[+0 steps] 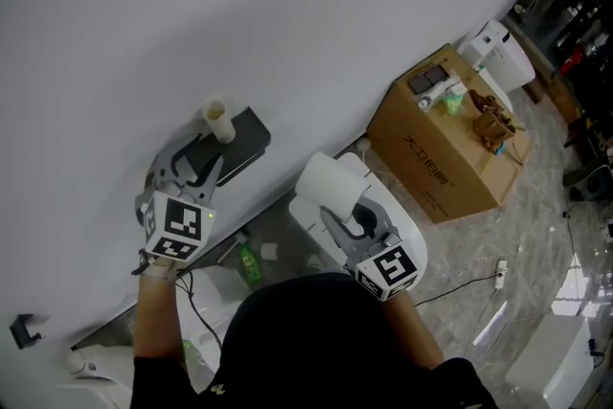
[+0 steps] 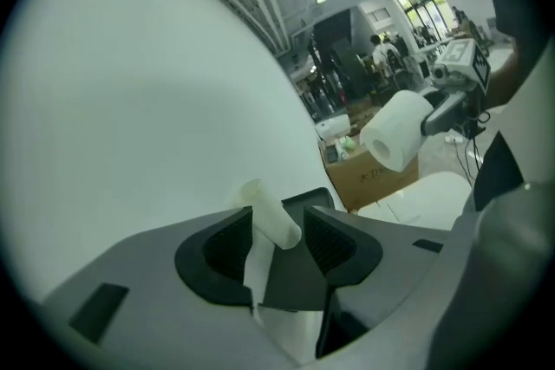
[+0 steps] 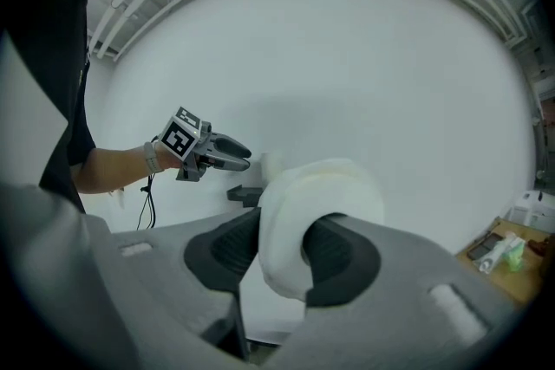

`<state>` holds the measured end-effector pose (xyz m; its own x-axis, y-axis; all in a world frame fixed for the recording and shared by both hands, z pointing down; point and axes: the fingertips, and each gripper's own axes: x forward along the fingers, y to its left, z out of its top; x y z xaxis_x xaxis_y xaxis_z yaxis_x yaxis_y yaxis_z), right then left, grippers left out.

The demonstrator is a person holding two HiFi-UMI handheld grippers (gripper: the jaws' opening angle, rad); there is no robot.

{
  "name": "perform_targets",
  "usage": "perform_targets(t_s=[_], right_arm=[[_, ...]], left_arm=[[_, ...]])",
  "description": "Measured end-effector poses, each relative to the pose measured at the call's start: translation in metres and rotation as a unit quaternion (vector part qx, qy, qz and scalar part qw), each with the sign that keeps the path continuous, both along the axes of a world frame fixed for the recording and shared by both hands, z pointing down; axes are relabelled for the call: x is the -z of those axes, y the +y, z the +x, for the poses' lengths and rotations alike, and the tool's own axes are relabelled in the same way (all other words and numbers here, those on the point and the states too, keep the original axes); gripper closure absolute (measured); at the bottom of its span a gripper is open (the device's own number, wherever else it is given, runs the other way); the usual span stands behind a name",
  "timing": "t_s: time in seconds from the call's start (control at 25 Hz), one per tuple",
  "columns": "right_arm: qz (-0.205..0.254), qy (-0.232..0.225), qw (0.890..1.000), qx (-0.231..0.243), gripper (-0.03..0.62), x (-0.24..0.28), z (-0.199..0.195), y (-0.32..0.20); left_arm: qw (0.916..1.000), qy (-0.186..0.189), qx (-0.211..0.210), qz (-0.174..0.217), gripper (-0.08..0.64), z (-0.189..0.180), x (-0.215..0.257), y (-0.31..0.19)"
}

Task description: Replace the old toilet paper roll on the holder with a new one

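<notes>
An empty cardboard tube (image 1: 218, 120) stands on the black holder (image 1: 247, 137) at the white wall. My left gripper (image 1: 198, 158) is just short of it, open. In the left gripper view the tube (image 2: 270, 217) lies between the pads without being pressed, and a strip of paper (image 2: 256, 266) hangs from it. My right gripper (image 1: 351, 217) is shut on a full white toilet paper roll (image 1: 327, 183) and holds it right of the holder. In the right gripper view the roll (image 3: 316, 208) fills the jaws, and the left gripper (image 3: 236, 155) shows beyond it at the holder (image 3: 244, 195).
A white toilet (image 1: 407, 230) sits under my right gripper. Right of it stands a cardboard box (image 1: 436, 153) with small items on top. Behind the box is a white appliance (image 1: 498, 57). A green bottle (image 1: 249, 263) lies low between my arms. A cable (image 1: 474, 287) runs across the floor.
</notes>
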<state>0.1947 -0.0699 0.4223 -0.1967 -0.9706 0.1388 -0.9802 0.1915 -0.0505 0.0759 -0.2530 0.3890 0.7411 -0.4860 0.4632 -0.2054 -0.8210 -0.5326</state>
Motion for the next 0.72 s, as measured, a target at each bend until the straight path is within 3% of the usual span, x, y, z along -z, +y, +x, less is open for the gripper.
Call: perform_targets(t_s=[0.12, 0.24, 0.52, 0.72], right_arm=[[0.000, -0.004, 1.000, -0.011, 0.448, 0.000, 0.013, -0.004], [0.002, -0.005, 1.000, -0.018, 0.448, -0.001, 0.021, -0.006], [0.003, -0.009, 1.000, -0.027, 0.448, -0.001, 0.034, -0.008], [0.004, -0.011, 0.999, -0.031, 0.448, -0.001, 0.039, -0.008]], left_arm=[[0.9967, -0.073, -0.024, 0.025, 0.341, 0.016, -0.003, -0.014], [0.9915, -0.115, -0.044, 0.042, 0.316, 0.027, -0.003, -0.022], [0.9848, -0.142, -0.071, 0.070, 0.316, 0.045, 0.007, -0.025], [0.9802, -0.170, -0.063, 0.080, 0.316, 0.051, 0.007, -0.023]])
